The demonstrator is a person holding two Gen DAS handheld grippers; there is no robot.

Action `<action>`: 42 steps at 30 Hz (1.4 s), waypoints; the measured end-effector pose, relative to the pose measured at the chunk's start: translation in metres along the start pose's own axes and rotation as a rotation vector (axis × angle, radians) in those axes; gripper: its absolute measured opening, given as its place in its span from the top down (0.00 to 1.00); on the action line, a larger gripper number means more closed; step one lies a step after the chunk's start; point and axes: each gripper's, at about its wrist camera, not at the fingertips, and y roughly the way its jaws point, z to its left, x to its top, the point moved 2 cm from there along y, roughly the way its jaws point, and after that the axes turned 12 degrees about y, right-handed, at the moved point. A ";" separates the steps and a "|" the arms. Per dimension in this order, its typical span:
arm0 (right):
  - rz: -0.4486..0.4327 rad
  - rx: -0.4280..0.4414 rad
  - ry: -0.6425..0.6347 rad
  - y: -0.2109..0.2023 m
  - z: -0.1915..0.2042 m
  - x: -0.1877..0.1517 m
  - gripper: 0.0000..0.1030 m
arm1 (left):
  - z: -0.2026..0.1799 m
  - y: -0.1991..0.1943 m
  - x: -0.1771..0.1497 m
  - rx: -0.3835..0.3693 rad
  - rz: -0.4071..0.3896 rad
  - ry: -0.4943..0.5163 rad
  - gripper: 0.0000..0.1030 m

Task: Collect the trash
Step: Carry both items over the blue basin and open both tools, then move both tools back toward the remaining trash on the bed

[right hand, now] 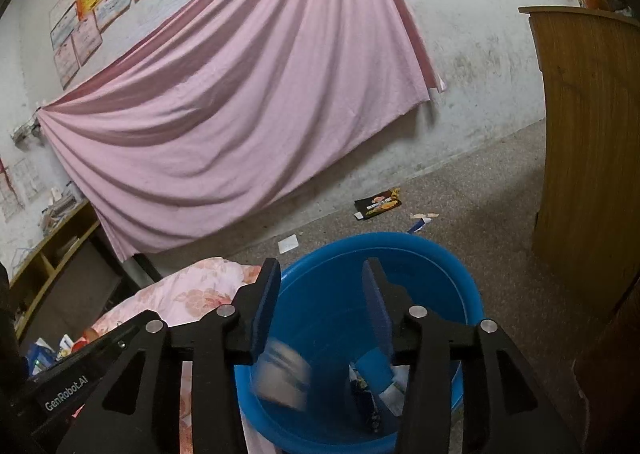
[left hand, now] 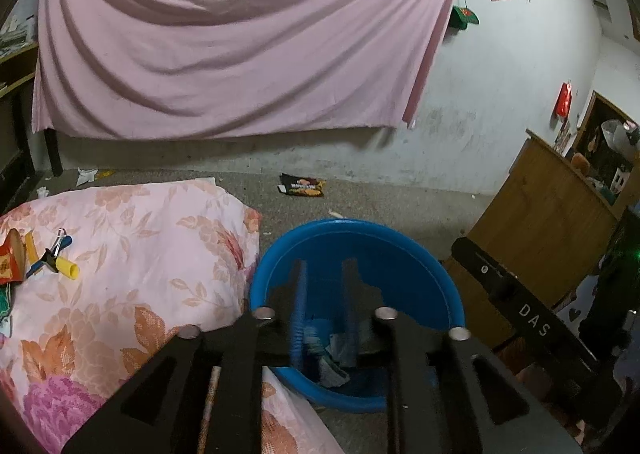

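Black fingers of both grippers fill the bottom of my two views, both hanging over the blue basin [left hand: 420, 278] that serves as the bin. On my left gripper [left hand: 325, 310] the jaws stand a little apart with nothing pressed between them; crumpled wrappers [left hand: 332, 358] lie in the basin just below the tips. On my right gripper [right hand: 320, 310] the jaws are spread wider and empty, and a blurred pale scrap [right hand: 282, 378] sits below them inside the basin, seemingly falling free, beside some dark packets [right hand: 370, 394] on the bottom. I judge this to be the drop-off step: both loads look released into the basin, so the next move is to lift clear and go for more litter. On the floor beyond the basin I can see a black snack packet [right hand: 378, 205], a white scrap of paper [right hand: 288, 243] and a small tube [right hand: 422, 220] near the wall. On the flowered quilt [left hand: 132, 254] to the left lie a red packet [left hand: 10, 264] and some yellow and blue bits [left hand: 56, 258], which may or may not be rubbish. The wooden cupboard [right hand: 592, 154] crowds the right side, and the quilt presses against the basin rim, so I would back out upward before swinging either hand sideways. A pink sheet [right hand: 240, 94] hangs on the wall behind, well away from the work.
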 end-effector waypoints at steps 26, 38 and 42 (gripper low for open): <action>-0.294 0.158 -0.157 -0.034 0.096 -0.010 0.02 | 0.115 -0.155 -0.018 0.409 -0.407 -0.048 0.02; -0.421 0.323 -0.290 -0.045 0.171 -0.054 0.00 | 0.183 -0.216 -0.072 0.580 -0.478 -0.082 0.02; -0.441 0.359 -0.335 -0.047 0.192 -0.071 0.00 | 0.200 -0.227 -0.090 0.623 -0.462 -0.091 0.02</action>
